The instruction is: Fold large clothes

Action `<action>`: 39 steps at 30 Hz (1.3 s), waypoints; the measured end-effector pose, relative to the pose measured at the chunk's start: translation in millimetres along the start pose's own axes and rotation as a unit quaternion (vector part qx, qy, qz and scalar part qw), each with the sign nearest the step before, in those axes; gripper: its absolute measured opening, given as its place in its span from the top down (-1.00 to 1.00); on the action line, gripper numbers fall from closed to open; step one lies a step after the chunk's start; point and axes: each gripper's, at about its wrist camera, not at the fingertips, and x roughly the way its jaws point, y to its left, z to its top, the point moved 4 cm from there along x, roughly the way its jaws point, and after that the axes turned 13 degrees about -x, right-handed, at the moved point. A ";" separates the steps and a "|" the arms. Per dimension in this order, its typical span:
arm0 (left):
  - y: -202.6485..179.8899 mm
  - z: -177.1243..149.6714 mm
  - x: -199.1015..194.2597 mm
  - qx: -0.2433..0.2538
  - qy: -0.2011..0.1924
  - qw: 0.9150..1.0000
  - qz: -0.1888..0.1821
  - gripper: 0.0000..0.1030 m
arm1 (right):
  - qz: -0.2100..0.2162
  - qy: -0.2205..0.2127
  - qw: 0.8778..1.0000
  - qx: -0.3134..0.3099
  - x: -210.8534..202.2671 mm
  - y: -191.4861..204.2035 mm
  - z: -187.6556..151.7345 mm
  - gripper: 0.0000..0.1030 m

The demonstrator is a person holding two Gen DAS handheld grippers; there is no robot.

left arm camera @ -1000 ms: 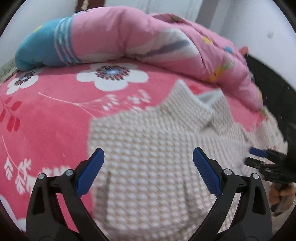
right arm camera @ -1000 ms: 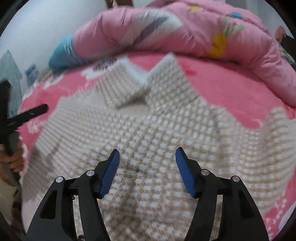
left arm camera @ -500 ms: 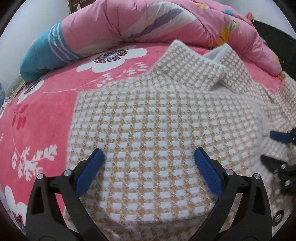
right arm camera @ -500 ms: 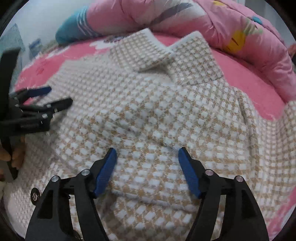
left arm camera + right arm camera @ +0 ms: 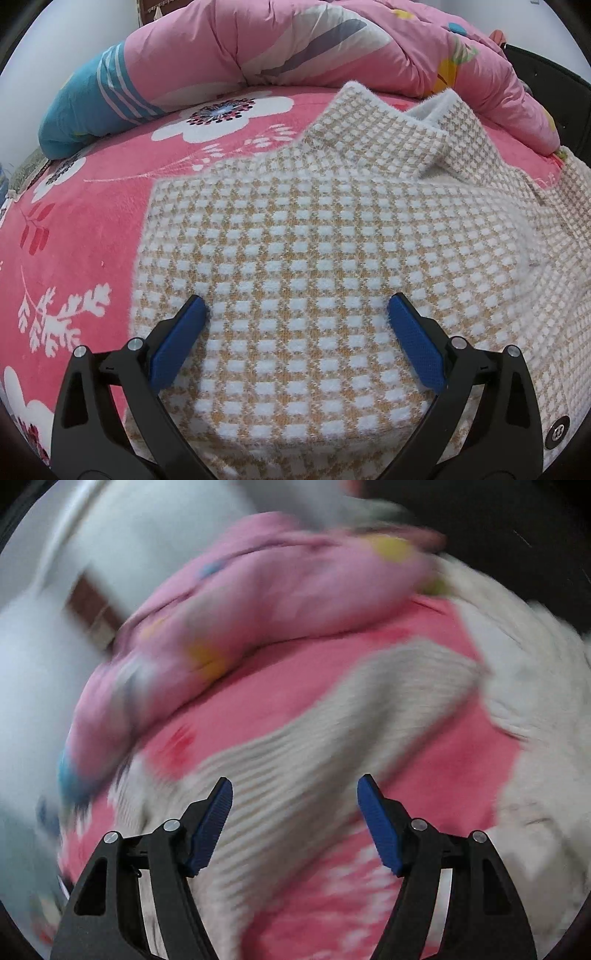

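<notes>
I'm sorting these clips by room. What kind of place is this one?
Most likely a bedroom: the checked sweater is spread on a bed covered by a pink floral blanket, with a rolled pink quilt along the far side.

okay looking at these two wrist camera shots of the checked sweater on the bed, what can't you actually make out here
- Right wrist view: motion blur smears everything; the beige strip of knit fabric beyond the open right gripper could be a sleeve, but that cannot be confirmed.
- Left wrist view: the beige-and-white checked knit sweater is cut off at the bottom and right edges, so its hem is unseen.
- Left wrist view: whether the open left gripper presses the fabric is unclear.
- The small round metal fastener is too small to identify.
</notes>
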 end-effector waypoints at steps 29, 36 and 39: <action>0.0 0.3 1.5 0.000 -0.004 1.000 -0.001 -0.88 | -0.069 -0.163 0.978 0.106 -89.8 -65.1 39.7 0.60; -1.2 3.9 3.2 -0.001 -0.009 1.000 -0.001 -0.87 | -0.058 -0.226 0.972 -0.007 -173.8 38.5 42.9 0.60; 0.1 9.8 0.8 -0.008 -0.009 1.000 -0.010 -0.87 | -0.053 -0.242 0.967 -0.050 -186.8 88.5 44.1 0.60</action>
